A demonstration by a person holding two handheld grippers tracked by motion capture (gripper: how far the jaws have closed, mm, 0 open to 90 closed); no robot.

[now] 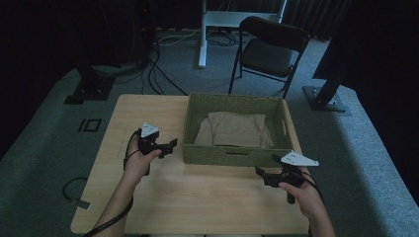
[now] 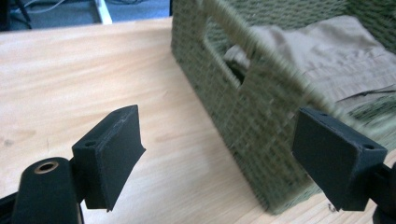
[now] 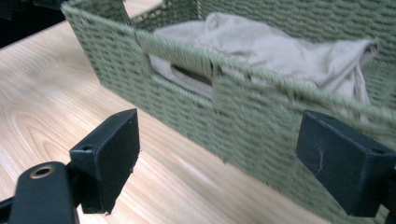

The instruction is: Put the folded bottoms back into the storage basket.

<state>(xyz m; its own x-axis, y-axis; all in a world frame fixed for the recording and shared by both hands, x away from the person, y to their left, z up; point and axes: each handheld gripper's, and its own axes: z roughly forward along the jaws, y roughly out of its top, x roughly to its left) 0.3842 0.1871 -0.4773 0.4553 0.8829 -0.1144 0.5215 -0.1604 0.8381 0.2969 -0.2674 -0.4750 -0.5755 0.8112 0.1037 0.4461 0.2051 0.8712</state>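
Note:
A green woven basket (image 1: 232,153) stands on the wooden table (image 1: 163,197), right of centre. Inside it lies a folded beige cloth (image 1: 237,129). My left gripper (image 1: 170,144) is open just left of the basket's front left corner, held above the table. Its view looks at the basket's left wall (image 2: 261,121) with a handle slot, and the cloth (image 2: 336,56) beyond. My right gripper (image 1: 264,170) is open at the basket's front right, pointing left along the front wall. In its view the front wall (image 3: 261,112) and the cloth (image 3: 280,46) sit just past the wide-apart jaws.
A black folding chair (image 1: 269,52) stands on the grey carpet behind the table. Dark stand feet sit at the far left (image 1: 86,89) and far right (image 1: 328,101). Cables run across the floor (image 1: 158,74). A white desk leg (image 1: 202,34) rises at the back.

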